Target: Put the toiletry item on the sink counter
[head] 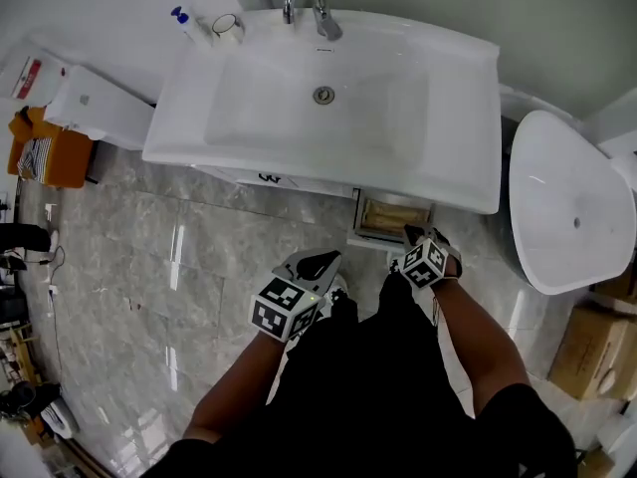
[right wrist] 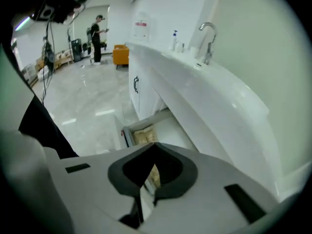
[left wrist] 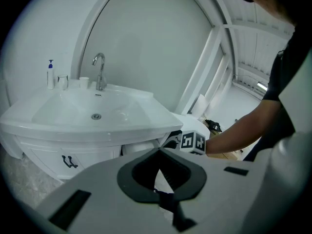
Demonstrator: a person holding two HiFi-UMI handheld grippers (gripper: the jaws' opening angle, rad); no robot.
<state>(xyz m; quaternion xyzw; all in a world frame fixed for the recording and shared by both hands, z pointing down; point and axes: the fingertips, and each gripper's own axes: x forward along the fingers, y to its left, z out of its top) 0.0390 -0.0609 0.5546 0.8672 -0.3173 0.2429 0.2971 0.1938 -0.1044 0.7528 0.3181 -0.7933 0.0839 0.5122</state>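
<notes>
The white sink counter (head: 468,118) with its faucet (head: 307,3) fills the top of the head view. Below its right side a small drawer (head: 360,217) stands pulled out, with tan packets (head: 393,217) lying in it; the same packets (right wrist: 142,136) show in the right gripper view. My right gripper (head: 411,233) hangs just over the drawer's front edge, jaws shut (right wrist: 156,144), nothing visible between them. My left gripper (head: 317,263) is lower left of it over the floor, jaws together (left wrist: 158,150) and empty. A blue-capped pump bottle (head: 185,23) and a cup (head: 227,28) stand at the counter's back left.
A white oval fixture (head: 567,202) stands right of the sink, with a cardboard box (head: 597,352) below it. A white box (head: 100,108) and an orange seat (head: 50,152) sit at the left. Glossy marble floor (head: 149,297) spreads in front. A person (right wrist: 97,38) stands far off.
</notes>
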